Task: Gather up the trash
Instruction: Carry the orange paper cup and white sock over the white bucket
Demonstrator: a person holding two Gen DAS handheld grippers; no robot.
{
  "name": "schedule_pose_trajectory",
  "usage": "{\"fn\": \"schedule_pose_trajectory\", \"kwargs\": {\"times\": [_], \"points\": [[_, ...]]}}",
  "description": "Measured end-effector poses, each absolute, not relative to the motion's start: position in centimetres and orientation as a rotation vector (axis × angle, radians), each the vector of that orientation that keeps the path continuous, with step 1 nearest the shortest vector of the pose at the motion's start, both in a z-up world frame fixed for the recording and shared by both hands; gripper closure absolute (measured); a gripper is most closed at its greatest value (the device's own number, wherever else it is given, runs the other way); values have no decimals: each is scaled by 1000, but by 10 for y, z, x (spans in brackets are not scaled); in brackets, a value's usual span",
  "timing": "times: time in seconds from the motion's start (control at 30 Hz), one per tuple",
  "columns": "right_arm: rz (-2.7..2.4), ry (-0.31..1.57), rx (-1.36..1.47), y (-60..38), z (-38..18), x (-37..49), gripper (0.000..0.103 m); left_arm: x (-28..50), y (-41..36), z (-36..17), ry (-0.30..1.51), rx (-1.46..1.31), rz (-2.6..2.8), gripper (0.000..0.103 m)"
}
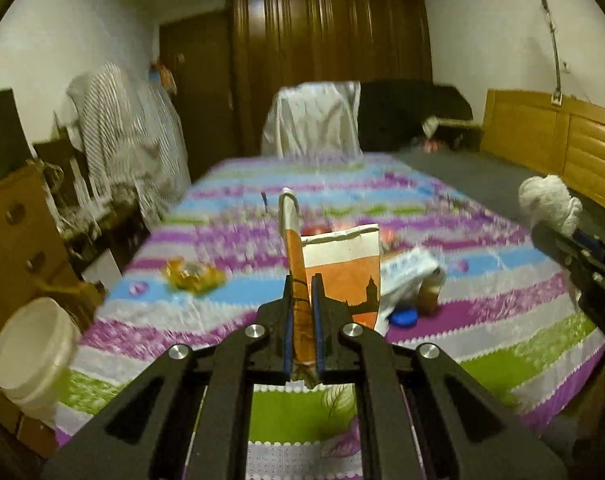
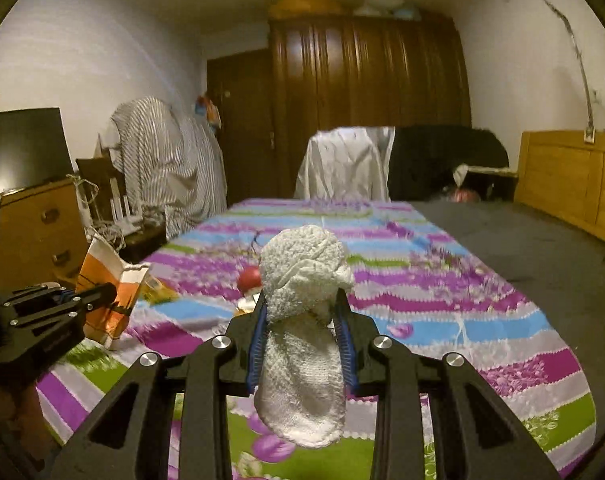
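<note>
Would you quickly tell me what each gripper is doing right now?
Left gripper: shut on the orange paper bag.
Right gripper: shut on the white knitted sock.

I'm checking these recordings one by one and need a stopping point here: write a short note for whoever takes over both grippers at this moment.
Left gripper: shut on the edge of the orange paper bag, held open-topped above the bed.
Right gripper: shut on a white crumpled cloth, lifted clear of the bed, to the right of the bag.
Done: cloth picked up, bag in hand.
Left: drop the cloth into the bag, then gather what remains on the striped cover: yellow wrapper, white wrapper, blue lid, red round item. Frames are blurred; small items are hard to identify.
</note>
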State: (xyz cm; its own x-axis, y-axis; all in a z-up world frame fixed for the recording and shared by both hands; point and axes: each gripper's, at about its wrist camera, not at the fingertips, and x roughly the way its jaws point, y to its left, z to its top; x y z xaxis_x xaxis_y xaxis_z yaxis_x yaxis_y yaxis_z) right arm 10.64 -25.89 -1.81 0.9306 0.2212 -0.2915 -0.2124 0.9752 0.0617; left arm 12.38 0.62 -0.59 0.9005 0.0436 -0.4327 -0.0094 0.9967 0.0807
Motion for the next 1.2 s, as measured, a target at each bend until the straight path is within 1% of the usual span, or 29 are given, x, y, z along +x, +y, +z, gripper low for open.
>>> {"fn": "schedule_pose_trajectory", "kwargs": {"times": [0.1,0.3,0.7,0.93,1.2], "points": [[220,283,24,-251,-10,89,71,111,-1,5,405,79,25,97],[212,267,20,-245,2,67,71,100,-12,12,386,88,2,97],[214,255,18,-245,9,59,71,94,-14,15,379,89,0,97],[276,243,2,-224,20,68,71,94,13,23,360,64,55,97],[402,201,-8,-162,49,80,71,90,64,40,327,27,166,97]]}}
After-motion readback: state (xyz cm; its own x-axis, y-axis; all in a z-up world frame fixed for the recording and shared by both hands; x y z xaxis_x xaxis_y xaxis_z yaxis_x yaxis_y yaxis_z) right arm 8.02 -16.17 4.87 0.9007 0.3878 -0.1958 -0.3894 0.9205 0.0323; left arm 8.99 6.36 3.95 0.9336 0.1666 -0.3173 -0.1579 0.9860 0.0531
